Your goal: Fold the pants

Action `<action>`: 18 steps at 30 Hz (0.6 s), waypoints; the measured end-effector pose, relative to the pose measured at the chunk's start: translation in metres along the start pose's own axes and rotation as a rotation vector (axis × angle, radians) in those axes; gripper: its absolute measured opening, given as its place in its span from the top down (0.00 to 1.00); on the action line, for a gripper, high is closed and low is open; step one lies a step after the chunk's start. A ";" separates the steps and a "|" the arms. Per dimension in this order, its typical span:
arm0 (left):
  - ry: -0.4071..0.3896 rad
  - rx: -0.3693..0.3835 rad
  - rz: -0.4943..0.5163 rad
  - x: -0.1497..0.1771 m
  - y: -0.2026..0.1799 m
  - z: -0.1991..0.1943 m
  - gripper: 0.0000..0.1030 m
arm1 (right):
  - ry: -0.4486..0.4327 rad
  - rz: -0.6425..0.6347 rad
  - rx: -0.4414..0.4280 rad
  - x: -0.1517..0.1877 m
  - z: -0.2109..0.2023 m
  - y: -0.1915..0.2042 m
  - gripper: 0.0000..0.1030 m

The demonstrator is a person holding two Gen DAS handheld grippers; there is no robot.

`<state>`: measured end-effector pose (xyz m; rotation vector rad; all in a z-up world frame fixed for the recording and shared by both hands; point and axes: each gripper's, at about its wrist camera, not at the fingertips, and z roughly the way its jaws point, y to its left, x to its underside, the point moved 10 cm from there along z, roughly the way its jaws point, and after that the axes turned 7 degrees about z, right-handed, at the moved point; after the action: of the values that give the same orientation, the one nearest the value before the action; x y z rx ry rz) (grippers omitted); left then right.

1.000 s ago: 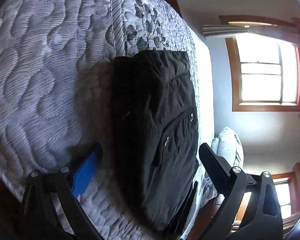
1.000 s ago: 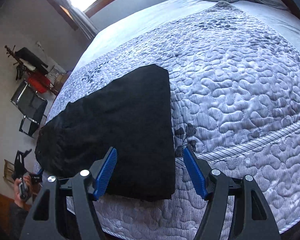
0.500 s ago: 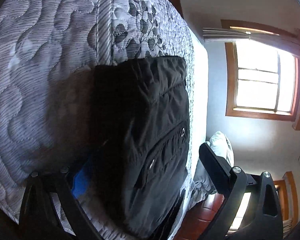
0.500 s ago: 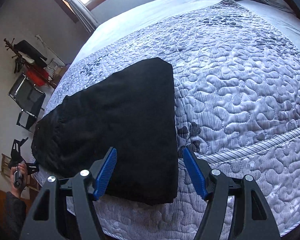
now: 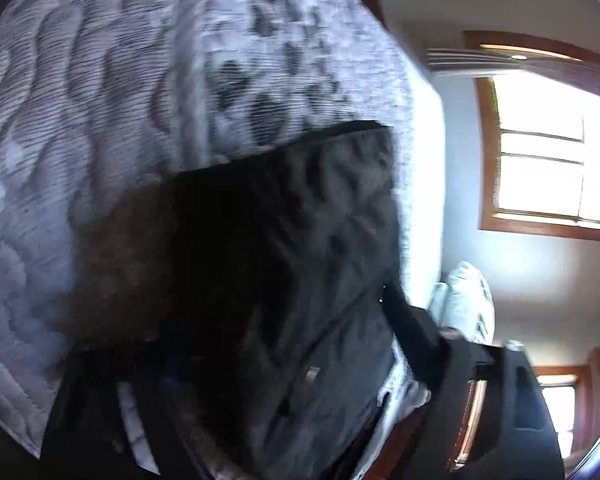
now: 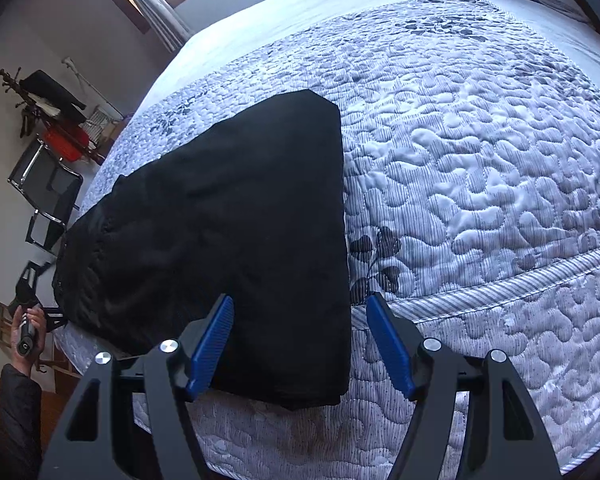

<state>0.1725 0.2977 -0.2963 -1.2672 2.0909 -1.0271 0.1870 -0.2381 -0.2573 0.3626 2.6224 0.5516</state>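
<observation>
Currently both tongs, left (image 5: 276, 364) and right (image 6: 300, 344), straddle pants (image 6: 228, 232) edges, spread.

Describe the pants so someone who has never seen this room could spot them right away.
Find the bed with the grey quilted bedspread. Near its edge, ahead of the right claw, lie the black pants, folded into a flat bundle. They are the only dark, plain thing on the pale patterned quilt.

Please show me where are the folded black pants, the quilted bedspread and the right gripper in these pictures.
folded black pants (image 6: 236, 232): right wrist view, middle of the top layer.
quilted bedspread (image 6: 480, 168): right wrist view, bare quilted area right of the pants.
right gripper (image 6: 300, 344): right wrist view, midway between the blue fingertips, over the pants' near corner.
</observation>
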 end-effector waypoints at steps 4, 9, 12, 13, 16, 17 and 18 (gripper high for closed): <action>0.010 0.006 -0.014 0.000 0.008 -0.003 0.45 | 0.005 -0.001 0.003 0.002 0.003 -0.001 0.30; -0.014 0.061 -0.020 0.002 0.012 -0.011 0.68 | 0.012 0.002 0.001 0.003 0.005 -0.001 0.30; -0.038 0.104 -0.018 0.006 0.005 -0.020 0.78 | 0.016 -0.003 0.003 0.003 0.006 -0.002 0.29; -0.049 0.121 0.005 0.007 -0.004 -0.024 0.79 | 0.016 -0.004 0.003 0.002 0.006 -0.002 0.29; -0.057 0.133 0.077 0.015 -0.020 -0.030 0.80 | 0.019 0.004 0.000 0.003 0.007 -0.004 0.29; -0.057 0.118 0.087 0.014 -0.021 -0.028 0.80 | 0.020 0.008 -0.001 0.004 0.007 -0.004 0.29; -0.052 0.110 0.078 0.013 -0.019 -0.024 0.80 | 0.022 0.011 -0.002 0.004 0.008 -0.004 0.29</action>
<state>0.1597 0.2894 -0.2673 -1.1375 2.0000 -1.0479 0.1861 -0.2380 -0.2669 0.3717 2.6425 0.5655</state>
